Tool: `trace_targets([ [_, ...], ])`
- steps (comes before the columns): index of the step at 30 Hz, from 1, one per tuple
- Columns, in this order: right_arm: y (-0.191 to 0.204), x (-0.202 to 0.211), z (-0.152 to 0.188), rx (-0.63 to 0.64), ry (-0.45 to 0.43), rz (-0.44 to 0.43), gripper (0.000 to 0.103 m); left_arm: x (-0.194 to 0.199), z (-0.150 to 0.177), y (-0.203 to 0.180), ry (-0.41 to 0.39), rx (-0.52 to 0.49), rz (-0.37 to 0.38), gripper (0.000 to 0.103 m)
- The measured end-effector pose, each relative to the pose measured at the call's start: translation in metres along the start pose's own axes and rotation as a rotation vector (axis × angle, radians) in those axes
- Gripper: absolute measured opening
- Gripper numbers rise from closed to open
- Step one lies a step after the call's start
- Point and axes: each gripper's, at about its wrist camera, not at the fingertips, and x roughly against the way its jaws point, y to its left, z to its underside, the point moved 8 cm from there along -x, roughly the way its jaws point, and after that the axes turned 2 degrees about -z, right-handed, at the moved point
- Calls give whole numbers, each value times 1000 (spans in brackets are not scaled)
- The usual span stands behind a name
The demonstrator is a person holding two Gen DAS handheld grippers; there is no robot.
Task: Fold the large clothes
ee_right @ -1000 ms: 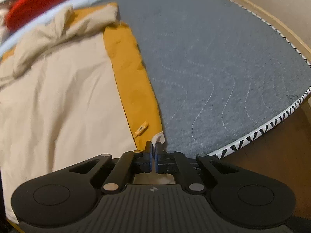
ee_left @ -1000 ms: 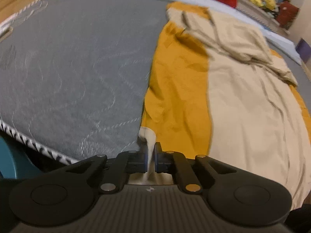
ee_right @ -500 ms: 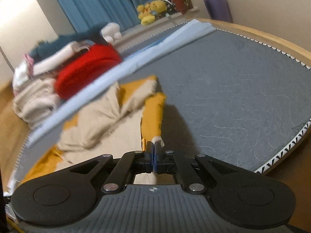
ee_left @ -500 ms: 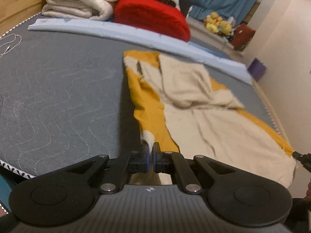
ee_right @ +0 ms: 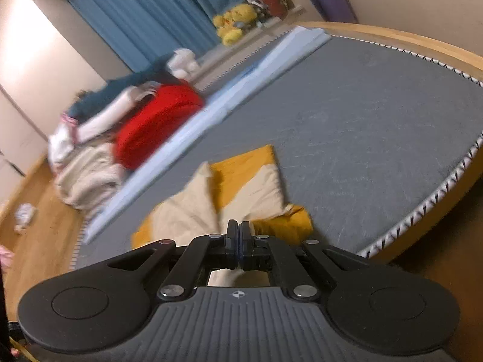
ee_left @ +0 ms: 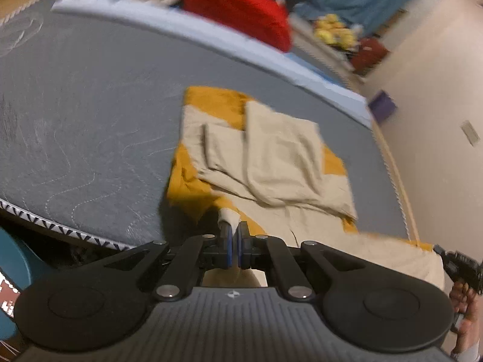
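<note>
A large cream and mustard-yellow garment (ee_left: 271, 157) lies on the grey quilted mattress (ee_left: 90, 120). Its near hem is lifted off the bed. My left gripper (ee_left: 234, 232) is shut on the hem's left corner, and a cream tab of cloth pokes up between the pads. My right gripper (ee_right: 240, 235) is shut on the hem's other corner, with the garment (ee_right: 241, 187) bunched just beyond it. In the left wrist view the right gripper (ee_left: 459, 265) and a hand show at the far right, where the cloth edge ends.
A pale blue folded sheet (ee_left: 211, 36) runs along the mattress's far side. Behind it sit a red cushion (ee_left: 238, 6) and cream blankets (ee_right: 87, 178). Yellow plush toys (ee_right: 232, 21) sit by blue curtains. The bed's wooden rim (ee_right: 407, 39) and zigzag edging (ee_right: 422, 208) bound the mattress.
Both grippers have risen and tilted up, lifting the garment's near hem off the mattress. The far part now looks smaller and more bunched, and more of the room shows.
</note>
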Motion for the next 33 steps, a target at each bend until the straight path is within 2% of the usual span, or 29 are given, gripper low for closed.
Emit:
trace_targets([
  [4,7,-96,-38,54,51,34,0,-92,-54,22,27,99,9,6],
  [5,9,-122,-51,67,40,47,1,-113,-68,28,27,134,6,11],
  [6,6,-140,-61,76,26,80,2,-131,-80,33,19,159,-11,17],
  [7,-2,-158,-72,69,6,143,7,-146,-92,38,9,168,-34,23],
  [9,-18,-177,-87,31,-37,179,13,-161,-109,50,-45,191,-71,56],
  [11,-35,-190,-90,-17,-56,197,21,-161,-116,64,-148,245,-86,61],
  [12,-44,-195,-86,-25,-60,198,24,-161,-115,72,-198,267,-65,63],
  [13,-50,-200,-80,-20,-58,195,27,-165,-109,78,-192,287,-65,63],
  [14,-57,-205,-71,-8,-50,191,29,-172,-104,85,-125,329,-111,62],
  [15,-64,-211,-61,6,-37,187,29,-176,-102,84,-108,336,-118,62],
  [16,-69,-218,-52,15,-7,185,30,-177,-104,77,-122,291,-103,62],
  [17,-74,-230,-43,10,72,203,31,-180,-107,68,-120,230,-109,62],
  [18,-71,-235,-43,15,83,186,31,-186,-110,59,-117,146,-136,63],
  [20,-61,-245,-46,82,74,152,41,-200,-110,48,-97,42,-188,63],
  [22,-55,-261,-42,139,124,157,50,-214,-111,40,-72,-6,-204,63],
  [24,-49,-279,-35,156,201,142,50,-225,-113,35,-69,-33,-210,63],
  [27,-40,-297,-35,218,233,138,52,-241,-114,27,-64,-80,-225,63],
  [31,-44,-307,-28,194,255,135,50,-263,-117,21,-52,-117,-248,63],
  [32,-44,-306,-28,190,257,127,46,-265,-119,20,-59,-128,-261,63],
  [33,-43,-305,-28,194,250,117,34,-268,-121,20,-68,-141,-276,62],
])
